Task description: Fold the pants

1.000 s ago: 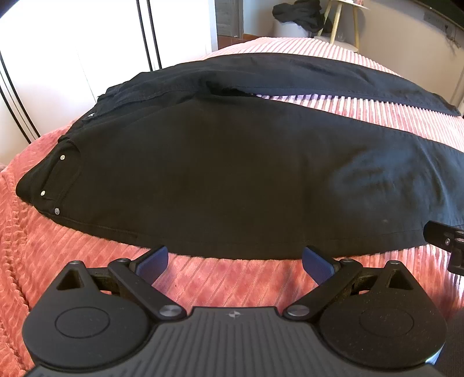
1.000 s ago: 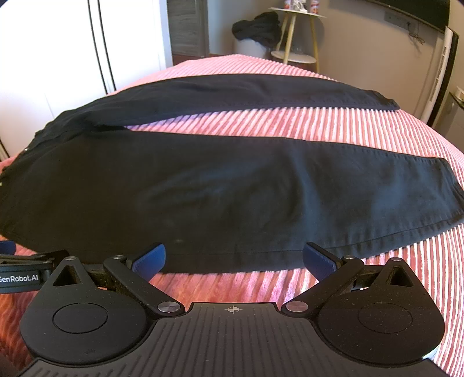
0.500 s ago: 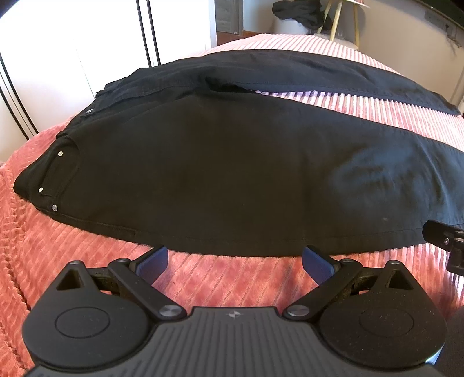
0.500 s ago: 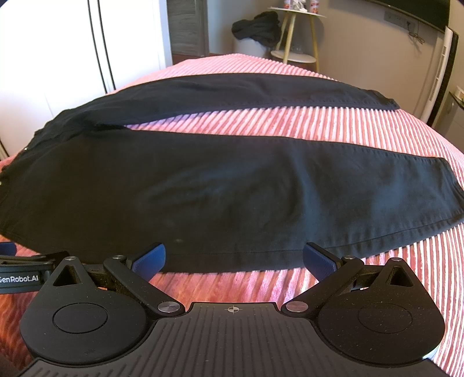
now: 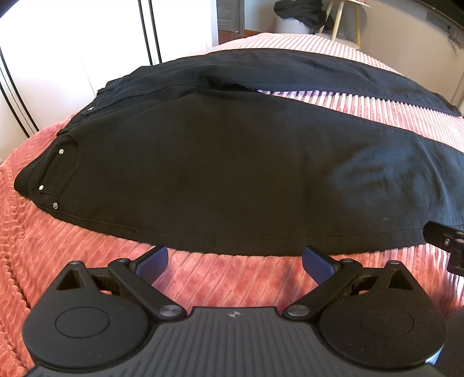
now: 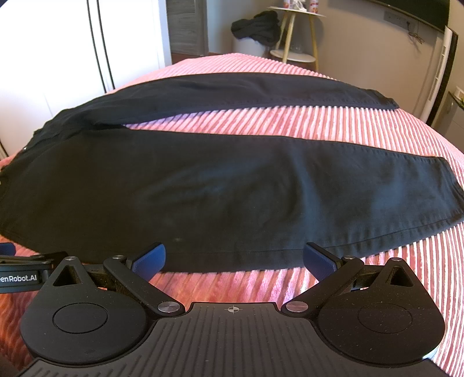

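Black pants [image 5: 220, 174] lie flat on a pink ribbed bedspread [image 5: 226, 278], waist to the left, both legs spread apart toward the right. In the right wrist view the near leg [image 6: 232, 197] ends in a hem at the right and the far leg [image 6: 237, 92] runs behind it. My left gripper [image 5: 236, 262] hovers open just before the near seam at the hip and thigh. My right gripper [image 6: 234, 261] is open too, just short of the near leg's lower edge. Neither holds anything.
White wardrobe doors [image 6: 72, 58] stand at the left behind the bed. A small white side table [image 6: 298, 32] with a dark heap of clothes [image 6: 255, 27] beside it stands at the back. The right gripper's side [image 5: 446, 240] shows at the left view's right edge.
Both grippers have crept slightly toward the pants; the left view has shifted a little over the waist end. Both stay open and the pants have not moved.
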Demonstrator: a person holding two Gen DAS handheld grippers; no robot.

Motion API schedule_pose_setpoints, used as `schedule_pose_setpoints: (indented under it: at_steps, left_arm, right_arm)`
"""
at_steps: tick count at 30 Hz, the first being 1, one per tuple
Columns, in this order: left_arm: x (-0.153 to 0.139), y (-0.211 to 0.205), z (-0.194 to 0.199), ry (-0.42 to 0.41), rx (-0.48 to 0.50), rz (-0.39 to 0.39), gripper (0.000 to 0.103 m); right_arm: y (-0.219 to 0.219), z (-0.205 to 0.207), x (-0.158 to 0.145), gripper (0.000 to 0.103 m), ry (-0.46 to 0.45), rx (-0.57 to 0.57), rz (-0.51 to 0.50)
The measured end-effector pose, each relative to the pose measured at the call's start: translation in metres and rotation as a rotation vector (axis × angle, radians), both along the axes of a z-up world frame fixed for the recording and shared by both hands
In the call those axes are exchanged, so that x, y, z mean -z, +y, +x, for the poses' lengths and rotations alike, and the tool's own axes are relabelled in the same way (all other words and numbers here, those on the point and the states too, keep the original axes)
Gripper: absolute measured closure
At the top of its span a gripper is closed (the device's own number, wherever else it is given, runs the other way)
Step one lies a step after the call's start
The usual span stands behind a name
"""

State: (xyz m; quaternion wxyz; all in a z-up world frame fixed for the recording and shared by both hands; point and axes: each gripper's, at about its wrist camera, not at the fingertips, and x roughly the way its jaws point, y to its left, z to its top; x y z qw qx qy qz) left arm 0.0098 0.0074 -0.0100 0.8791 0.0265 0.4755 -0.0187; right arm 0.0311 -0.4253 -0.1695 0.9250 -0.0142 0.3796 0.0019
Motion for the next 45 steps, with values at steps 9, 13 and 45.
schedule_pose_setpoints:
  at_steps: [9, 13, 45]
  left_arm:
    - [0.0001, 0.0009, -0.0001, 0.004, -0.002, -0.001, 0.004]
    - [0.0001, 0.0010, -0.0002, 0.004, -0.001, -0.001, 0.004]
    - [0.0016, 0.0034, 0.0056, 0.027, -0.014, -0.016, 0.004]
  right_arm:
    - [-0.0003, 0.0001, -0.0004, 0.000, 0.001, 0.000, 0.000]
    - [-0.0003, -0.0001, -0.0004, 0.000, 0.001, 0.000, 0.000]
    - [-0.0051, 0.0069, 0.0033, 0.000, 0.038, 0.002, 0.038]
